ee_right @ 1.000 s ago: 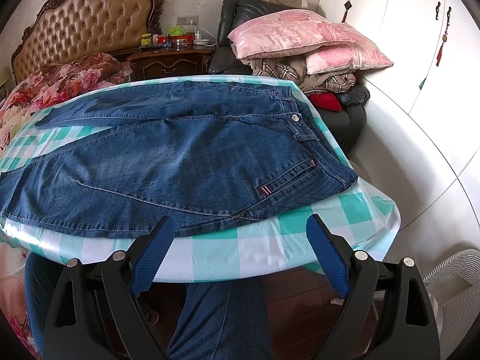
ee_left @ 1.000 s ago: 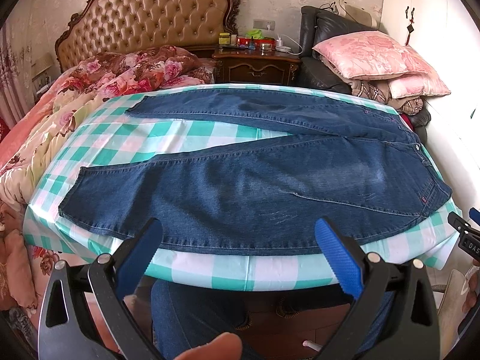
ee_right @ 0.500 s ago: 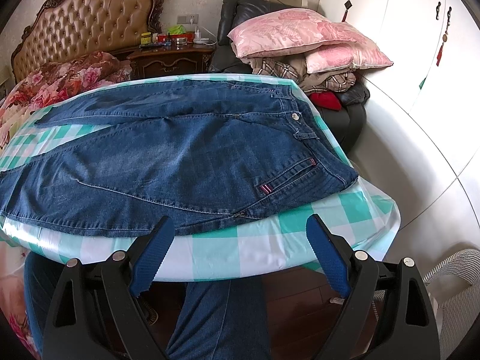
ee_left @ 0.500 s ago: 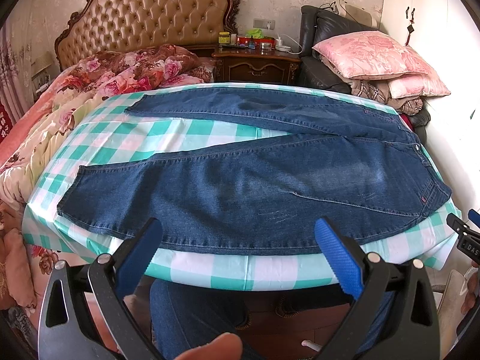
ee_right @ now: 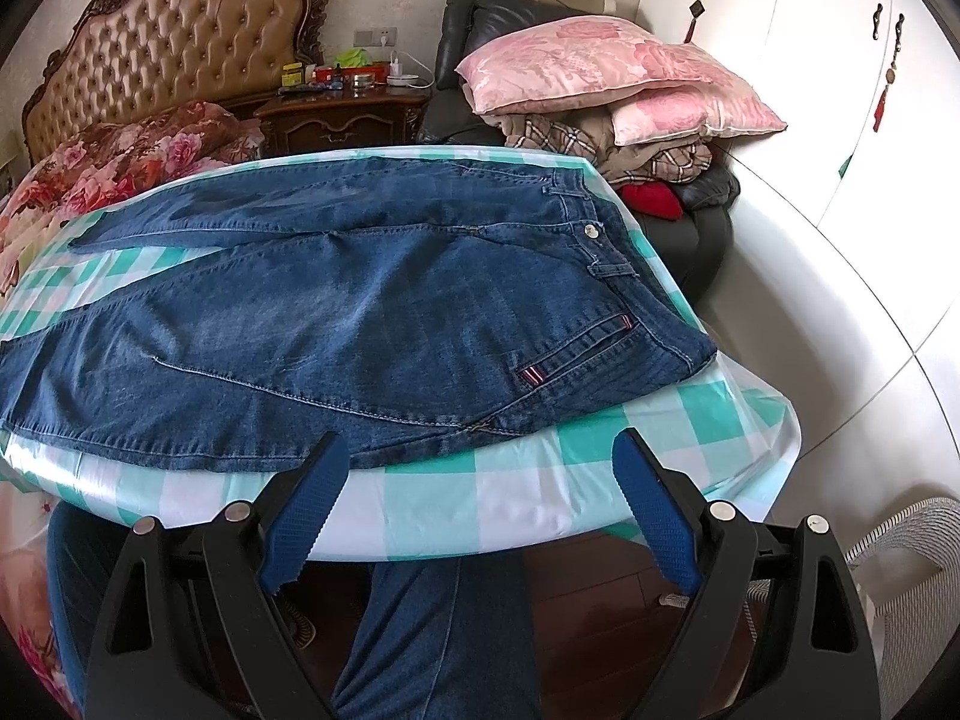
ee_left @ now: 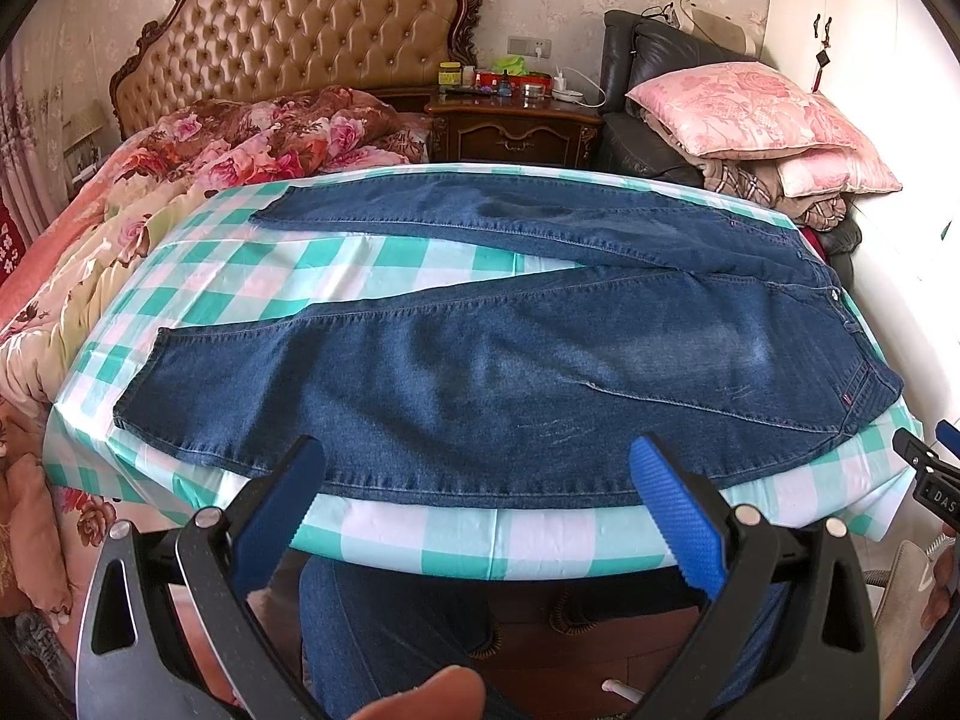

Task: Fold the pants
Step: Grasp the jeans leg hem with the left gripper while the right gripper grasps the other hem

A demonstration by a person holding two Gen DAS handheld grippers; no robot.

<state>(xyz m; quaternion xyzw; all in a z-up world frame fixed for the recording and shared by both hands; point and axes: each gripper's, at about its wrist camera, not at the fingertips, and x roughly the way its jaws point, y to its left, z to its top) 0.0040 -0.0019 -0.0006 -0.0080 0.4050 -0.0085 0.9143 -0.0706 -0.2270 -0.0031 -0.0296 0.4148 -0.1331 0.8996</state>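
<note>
Dark blue jeans (ee_left: 510, 360) lie flat on a table with a green-and-white checked cloth (ee_left: 420, 540). The waist is at the right, and the two legs spread apart toward the left. My left gripper (ee_left: 477, 462) is open and empty, just off the table's near edge by the near leg. My right gripper (ee_right: 480, 456) is open and empty, just off the near edge by the hip and pocket (ee_right: 576, 354). The jeans (ee_right: 360, 324) fill the right wrist view, with the waist button (ee_right: 592, 231) at the right. Part of the right gripper shows at the right edge of the left wrist view (ee_left: 924, 468).
A bed with a flowered quilt (ee_left: 180, 180) lies left of the table. A nightstand (ee_left: 516, 126) and a dark armchair piled with pink pillows (ee_left: 756, 114) stand behind. White wardrobe doors (ee_right: 840, 90) are at the right. My denim-clad legs (ee_right: 432, 630) are under the table edge.
Both grippers have drifted very slightly; the jeans lie as before. Both stay open.
</note>
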